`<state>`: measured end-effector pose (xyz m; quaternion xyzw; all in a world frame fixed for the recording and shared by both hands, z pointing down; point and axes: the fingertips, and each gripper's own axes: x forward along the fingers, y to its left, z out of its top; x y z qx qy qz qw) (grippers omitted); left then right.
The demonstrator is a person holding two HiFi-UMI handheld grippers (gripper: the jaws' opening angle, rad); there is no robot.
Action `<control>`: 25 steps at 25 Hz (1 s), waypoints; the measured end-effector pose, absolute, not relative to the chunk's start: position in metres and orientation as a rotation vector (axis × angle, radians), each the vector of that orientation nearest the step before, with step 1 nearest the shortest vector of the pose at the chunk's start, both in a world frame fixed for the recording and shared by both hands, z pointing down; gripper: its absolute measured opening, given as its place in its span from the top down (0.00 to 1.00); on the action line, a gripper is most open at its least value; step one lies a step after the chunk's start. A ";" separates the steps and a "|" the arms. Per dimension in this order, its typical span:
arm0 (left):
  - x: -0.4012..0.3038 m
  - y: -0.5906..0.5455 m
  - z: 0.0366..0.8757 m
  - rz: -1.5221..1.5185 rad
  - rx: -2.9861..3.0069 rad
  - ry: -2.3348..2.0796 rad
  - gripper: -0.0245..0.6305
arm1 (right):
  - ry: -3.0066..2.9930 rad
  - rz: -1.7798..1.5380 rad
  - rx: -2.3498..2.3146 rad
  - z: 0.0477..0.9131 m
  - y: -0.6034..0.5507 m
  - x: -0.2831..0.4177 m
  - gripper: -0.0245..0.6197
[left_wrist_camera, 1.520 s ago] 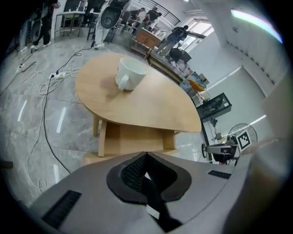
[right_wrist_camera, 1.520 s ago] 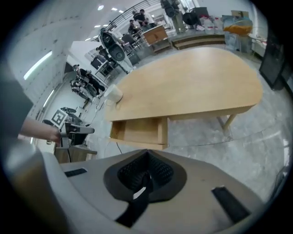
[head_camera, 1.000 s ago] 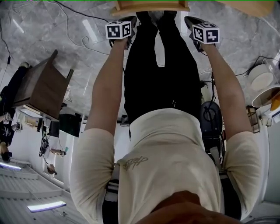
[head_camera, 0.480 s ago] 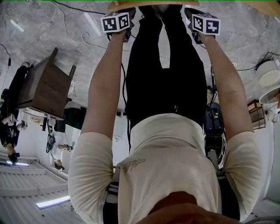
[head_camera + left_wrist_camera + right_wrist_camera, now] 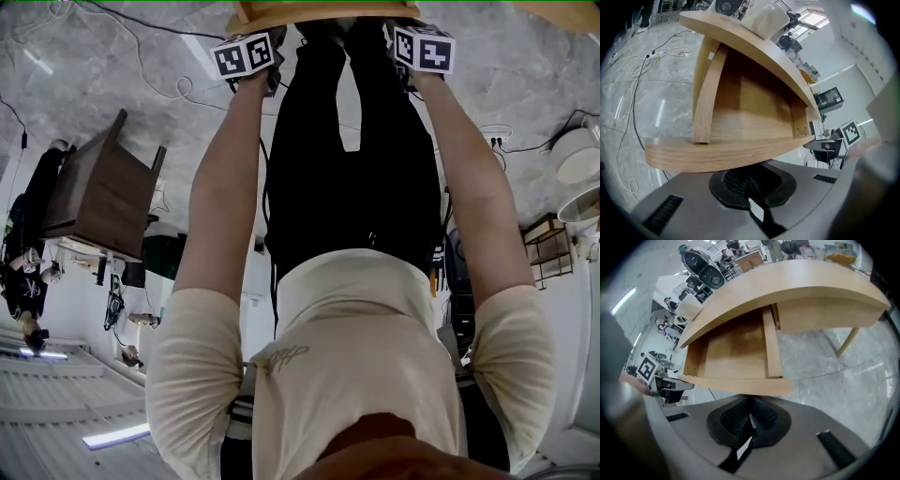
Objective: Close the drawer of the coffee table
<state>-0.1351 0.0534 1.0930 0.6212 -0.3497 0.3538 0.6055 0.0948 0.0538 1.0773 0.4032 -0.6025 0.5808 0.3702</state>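
Two grippers sat at the top of the head view, at the ends of our outstretched arms: the left gripper (image 5: 251,58) and the right gripper (image 5: 417,49), each showing its marker cube. Both were at the near edge of the drawer (image 5: 319,11), a strip of pale wood along the top of the view. Our trousers (image 5: 352,159) ran between the arms. A dark cabinet (image 5: 98,192) stood well apart to the left on the marble floor (image 5: 525,94), with cables (image 5: 141,56) beside it.

From the left gripper view, we saw that gripper's ribbed pads (image 5: 736,180) pressed together with nothing between them. Just past the tips ran the drawer's front panel (image 5: 722,154). The drawer stood pulled out from under the table (image 5: 754,44), its inside showing. A white object (image 5: 764,16) sat on the table, and the right gripper's cube showed at the right edge.

From the right gripper view, we saw those jaws closed too, pad against pad, holding nothing. The front panel lay just beyond the tips; we could not tell whether they touched it. The drawer hung well out of the table, and a table leg (image 5: 847,341) stood on the floor to the right.
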 end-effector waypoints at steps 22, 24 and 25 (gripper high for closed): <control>-0.136 0.047 1.080 0.857 1.464 -0.862 0.96 | -1.534 1.375 1.052 1.067 0.044 0.099 0.97; -0.136 0.047 1.081 0.846 1.459 -0.863 0.96 | -1.535 1.371 1.047 1.067 0.043 0.099 0.97; -0.136 0.047 1.080 0.846 1.457 -0.864 0.96 | -1.536 1.371 1.046 1.068 0.042 0.099 0.97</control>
